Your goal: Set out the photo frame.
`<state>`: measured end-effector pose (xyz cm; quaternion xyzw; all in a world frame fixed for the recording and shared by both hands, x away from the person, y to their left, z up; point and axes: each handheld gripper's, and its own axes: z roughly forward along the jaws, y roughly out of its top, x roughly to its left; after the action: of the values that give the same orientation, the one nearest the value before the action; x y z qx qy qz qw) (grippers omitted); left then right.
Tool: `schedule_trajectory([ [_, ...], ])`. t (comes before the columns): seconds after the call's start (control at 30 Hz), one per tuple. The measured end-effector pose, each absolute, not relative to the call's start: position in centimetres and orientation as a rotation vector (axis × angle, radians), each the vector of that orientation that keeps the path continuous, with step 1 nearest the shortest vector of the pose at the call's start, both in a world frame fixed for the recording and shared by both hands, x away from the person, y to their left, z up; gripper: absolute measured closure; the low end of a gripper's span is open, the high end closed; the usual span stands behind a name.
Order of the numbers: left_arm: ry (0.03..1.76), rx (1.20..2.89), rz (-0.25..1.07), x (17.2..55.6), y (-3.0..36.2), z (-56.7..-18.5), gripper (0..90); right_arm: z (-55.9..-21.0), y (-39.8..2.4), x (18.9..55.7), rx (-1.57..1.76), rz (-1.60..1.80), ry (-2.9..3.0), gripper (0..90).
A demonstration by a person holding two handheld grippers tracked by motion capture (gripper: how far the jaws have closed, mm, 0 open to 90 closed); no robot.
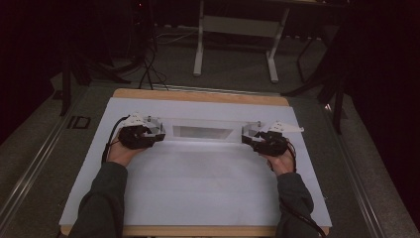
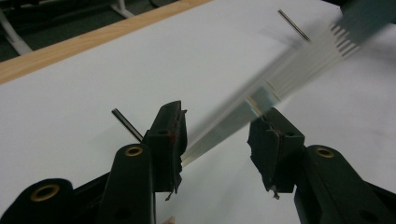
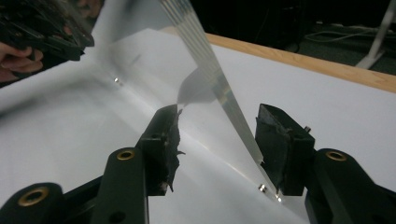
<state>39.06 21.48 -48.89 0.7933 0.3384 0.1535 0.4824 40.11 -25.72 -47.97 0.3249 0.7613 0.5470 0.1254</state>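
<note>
1. A person stands at the near edge of the table [image 1: 198, 95], forearms stretched forward, with a two-jaw gripper in each hand.
2. A white sheet [image 1: 198, 188] covers most of the tabletop, and a strip of bare wood shows along the far edge.
3. Between the two grippers lies a long clear plastic panel [image 1: 203, 132], running left to right across the far half of the sheet.
4. The left gripper [image 1: 157, 133] sits at the panel's left end. In the left gripper view its jaws stand apart with the panel's edge [image 2: 224, 126] passing between them, close to the left pad; I cannot tell whether it touches.
5. The right gripper [image 1: 246, 136] sits at the panel's right end. In the right gripper view its jaws are also spread, and the clear edge [image 3: 233, 116] runs between them, leaning toward the right pad.
6. Thin metal pins [image 2: 127, 124] stick out beside the panel, one near the left gripper and another farther along [image 2: 294, 25].
7. Small silver studs [image 3: 262, 187] show at the panel's corner by the right gripper.
</note>
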Motion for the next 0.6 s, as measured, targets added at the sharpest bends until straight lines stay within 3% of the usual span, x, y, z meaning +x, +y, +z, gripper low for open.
schedule_trajectory([
  [0.6,0.854,1.886,0.420,39.6,21.3,-49.0,55.6,-48.9,-25.8,41.6,1.020,1.644,2.173,51.7],
])
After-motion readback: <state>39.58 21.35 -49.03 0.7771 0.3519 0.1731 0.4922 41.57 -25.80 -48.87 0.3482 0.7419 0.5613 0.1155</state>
